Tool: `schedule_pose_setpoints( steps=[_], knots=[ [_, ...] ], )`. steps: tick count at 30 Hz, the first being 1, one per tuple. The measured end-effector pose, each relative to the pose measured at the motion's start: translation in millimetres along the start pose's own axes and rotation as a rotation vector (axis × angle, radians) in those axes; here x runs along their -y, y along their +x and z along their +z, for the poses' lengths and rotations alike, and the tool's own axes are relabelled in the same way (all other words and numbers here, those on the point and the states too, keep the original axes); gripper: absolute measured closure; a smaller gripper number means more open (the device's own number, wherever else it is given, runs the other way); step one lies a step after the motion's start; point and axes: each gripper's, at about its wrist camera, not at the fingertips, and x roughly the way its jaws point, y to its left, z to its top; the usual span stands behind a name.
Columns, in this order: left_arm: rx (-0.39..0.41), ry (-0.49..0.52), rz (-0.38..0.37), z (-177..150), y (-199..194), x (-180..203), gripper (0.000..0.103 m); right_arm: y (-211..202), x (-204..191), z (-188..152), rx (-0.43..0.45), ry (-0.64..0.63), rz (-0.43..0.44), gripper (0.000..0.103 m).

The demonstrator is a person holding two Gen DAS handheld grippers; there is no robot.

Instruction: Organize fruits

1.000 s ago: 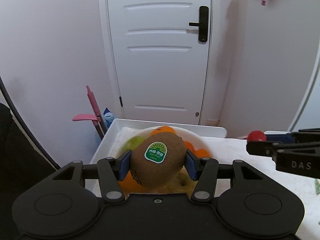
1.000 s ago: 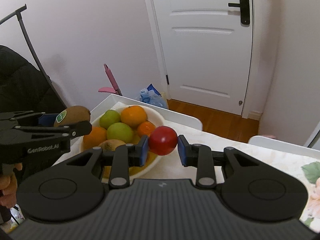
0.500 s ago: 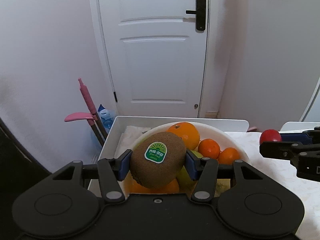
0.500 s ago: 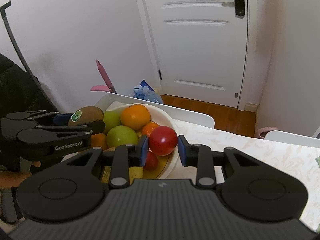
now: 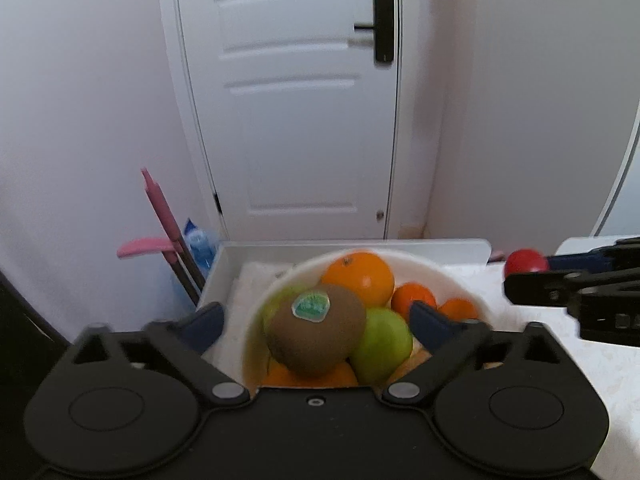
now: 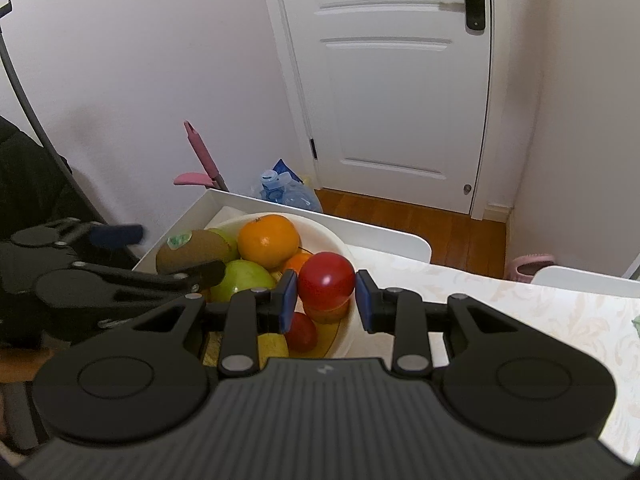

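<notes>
A white bowl (image 5: pixel 460 280) holds oranges, green apples and other fruit. A brown kiwi (image 5: pixel 316 330) with a green sticker lies on top of the pile; it also shows in the right wrist view (image 6: pixel 192 250). My left gripper (image 5: pixel 316 320) is open, its blue pads wide on either side of the kiwi and not touching it. My right gripper (image 6: pixel 326 300) is shut on a red tomato (image 6: pixel 326 280), held over the bowl's right rim (image 6: pixel 344 248). The tomato also shows at the right of the left wrist view (image 5: pixel 526 262).
The bowl stands in a white tray (image 6: pixel 372 232) at the table's far left corner. A patterned tablecloth (image 6: pixel 560 316) covers the table to the right. Behind are a white door (image 5: pixel 296 100), a pink-handled tool (image 5: pixel 160 216) and a water bottle (image 6: pixel 288 190).
My left gripper opened and let go of the kiwi, which now rests on the fruit in the bowl. My right gripper moved a little closer over the bowl with the tomato.
</notes>
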Motion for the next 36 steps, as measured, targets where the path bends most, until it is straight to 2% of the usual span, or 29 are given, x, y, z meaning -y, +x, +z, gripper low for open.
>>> schedule_pose_setpoints(
  steps=[7, 14, 23, 25, 27, 28, 31, 36],
  knots=[
    [-0.025, -0.012, 0.029, -7.0, -14.5, -6.2, 0.001, 4.2, -7.4, 8.2, -0.005, -0.010, 0.038, 0.057],
    [-0.058, -0.051, 0.063, -24.6, -31.4, -14.4, 0.001, 26.3, -10.4, 16.0, -0.057, 0.024, 0.100, 0.057],
    [-0.089, -0.095, 0.080, -41.2, -40.4, -23.0, 0.001, 49.8, -18.8, 12.2, -0.093, 0.017, 0.111, 0.056],
    [-0.095, -0.098, 0.075, -44.8, -41.2, -25.1, 0.001, 51.9, -19.4, 9.6, -0.094, 0.019, 0.107, 0.047],
    [-0.095, -0.091, 0.070, -49.3, -43.0, -25.9, 0.001, 52.6, -21.3, 7.2, -0.094, 0.018, 0.105, 0.008],
    [-0.096, -0.088, 0.068, -51.1, -44.0, -26.5, 0.001, 50.8, -22.2, 5.6, -0.078, 0.022, 0.091, 0.000],
    [-0.098, -0.082, 0.057, -53.4, -45.1, -27.9, 0.001, 44.0, -26.8, 1.6, -0.036, 0.007, 0.065, 0.000],
    [-0.101, -0.078, 0.062, -53.3, -50.7, -27.2, 0.001, 34.0, -33.4, -4.3, -0.046, -0.015, 0.033, 0.000]
  ],
)
